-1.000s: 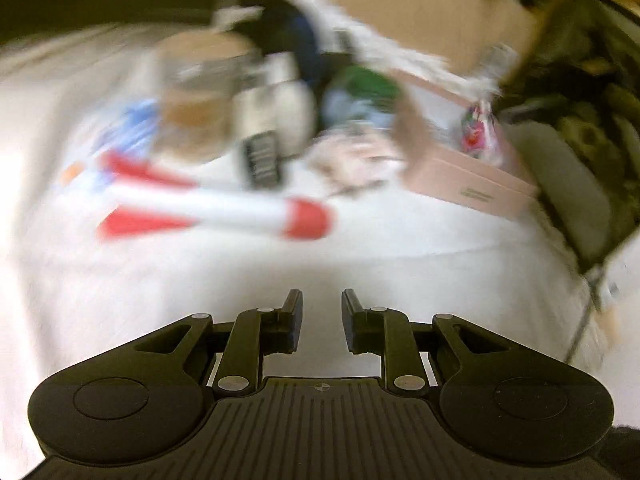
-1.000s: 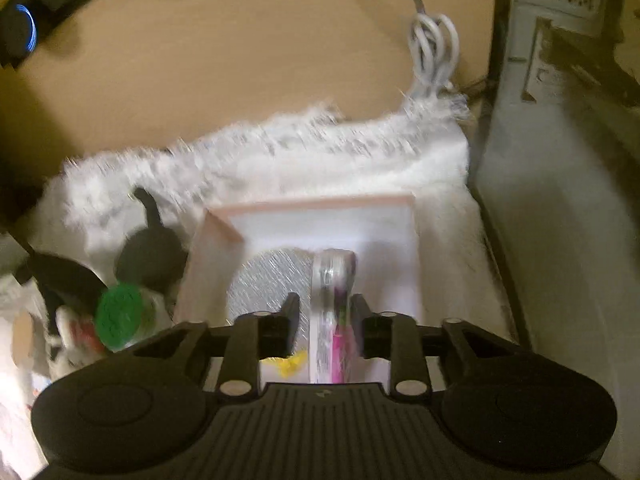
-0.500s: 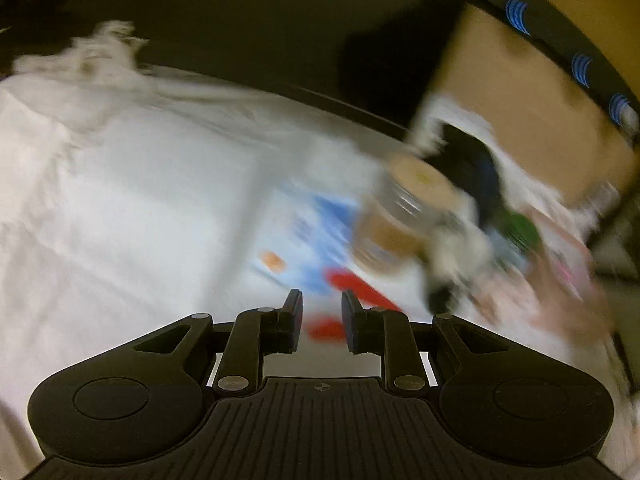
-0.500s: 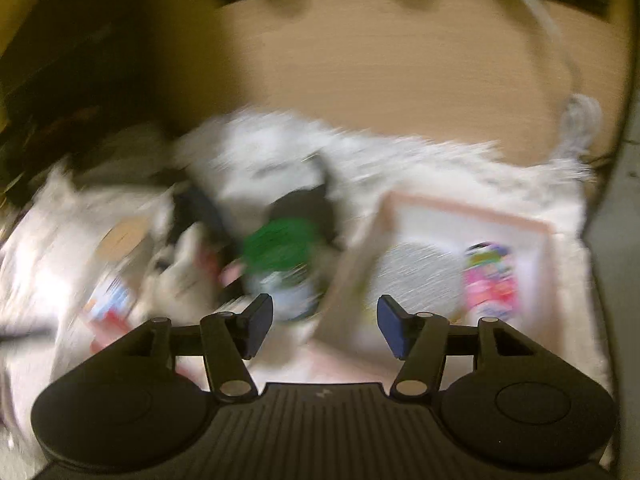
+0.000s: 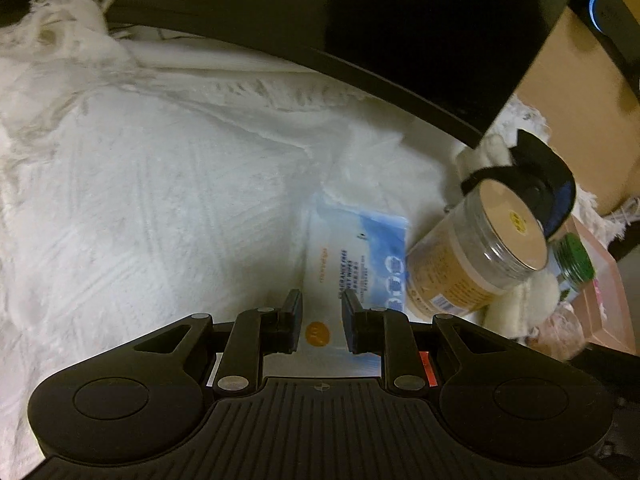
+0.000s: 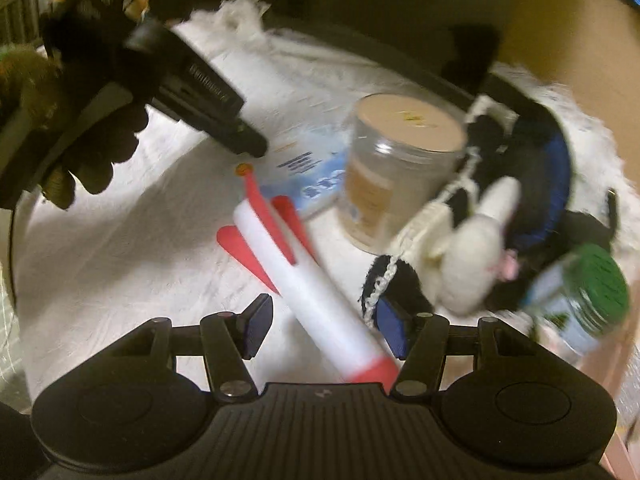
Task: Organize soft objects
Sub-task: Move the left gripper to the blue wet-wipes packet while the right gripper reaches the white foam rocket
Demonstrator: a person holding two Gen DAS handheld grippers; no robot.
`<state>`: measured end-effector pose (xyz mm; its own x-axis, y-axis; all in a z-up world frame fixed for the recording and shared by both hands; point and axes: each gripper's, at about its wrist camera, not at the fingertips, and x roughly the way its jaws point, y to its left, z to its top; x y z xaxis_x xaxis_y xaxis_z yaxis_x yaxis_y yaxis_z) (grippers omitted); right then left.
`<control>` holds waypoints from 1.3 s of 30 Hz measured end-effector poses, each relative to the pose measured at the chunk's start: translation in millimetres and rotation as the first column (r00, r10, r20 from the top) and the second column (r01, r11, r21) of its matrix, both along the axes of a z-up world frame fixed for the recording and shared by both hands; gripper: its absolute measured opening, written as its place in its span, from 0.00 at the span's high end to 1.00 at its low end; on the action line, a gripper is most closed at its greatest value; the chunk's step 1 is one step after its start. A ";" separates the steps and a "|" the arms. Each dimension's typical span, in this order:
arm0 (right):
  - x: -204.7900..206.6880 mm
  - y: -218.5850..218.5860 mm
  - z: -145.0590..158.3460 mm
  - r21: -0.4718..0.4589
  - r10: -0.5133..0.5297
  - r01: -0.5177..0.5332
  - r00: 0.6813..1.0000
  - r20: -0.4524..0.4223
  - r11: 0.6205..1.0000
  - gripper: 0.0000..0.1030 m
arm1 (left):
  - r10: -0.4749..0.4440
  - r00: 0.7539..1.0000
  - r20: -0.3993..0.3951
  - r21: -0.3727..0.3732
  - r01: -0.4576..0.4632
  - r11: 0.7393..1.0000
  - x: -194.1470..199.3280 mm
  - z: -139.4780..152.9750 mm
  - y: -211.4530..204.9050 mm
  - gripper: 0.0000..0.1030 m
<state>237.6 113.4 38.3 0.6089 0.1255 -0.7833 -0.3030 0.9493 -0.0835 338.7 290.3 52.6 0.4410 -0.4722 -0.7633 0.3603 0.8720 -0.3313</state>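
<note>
A white foam rocket with red fins point(image 6: 308, 280) lies on the white blanket point(image 5: 140, 200), its red nose between the open fingers of my right gripper point(image 6: 326, 320), which does not clasp it. A blue and white wet-wipes pack point(image 5: 352, 256) lies flat under my left gripper point(image 5: 320, 320); the jaws stand a narrow gap apart above it, holding nothing. The left gripper also shows in the right wrist view point(image 6: 224, 120), tips at the pack's edge point(image 6: 304, 176). A white and black plush toy point(image 6: 472, 248) lies right of the rocket.
A clear jar with a tan lid point(image 5: 476, 256) stands right of the wipes. A green-lidded jar point(image 6: 580, 300) and a pink box point(image 5: 604, 300) sit farther right. A dark table rim point(image 5: 360, 72) runs behind the blanket.
My left gripper swung left and came down over the wipes pack. My right gripper left the pink box, opened wide, and moved left over the foam rocket.
</note>
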 end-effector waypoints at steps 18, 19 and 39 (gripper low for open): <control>-60.7 -60.7 12.2 0.012 -0.257 0.258 0.964 -0.071 0.966 0.69 | -0.336 0.925 0.175 0.278 0.281 0.919 -28.5 -5.8 -92.9 0.69; -62.5 -62.2 11.9 0.023 -0.260 0.262 0.963 -0.069 0.965 0.69 | -0.348 0.925 0.152 0.238 0.308 0.921 -27.4 -2.4 -89.1 0.68; -62.4 -76.9 -25.3 0.097 -0.325 0.334 0.941 -0.098 0.938 0.43 | -0.051 0.985 -0.164 -0.035 0.045 0.998 54.7 -16.8 -14.2 0.66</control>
<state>175.2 36.5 13.0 0.5674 0.0169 -0.8233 0.0266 0.9989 0.0388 393.4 276.1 35.7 0.2866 -0.5140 -0.8085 0.3398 0.8436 -0.4159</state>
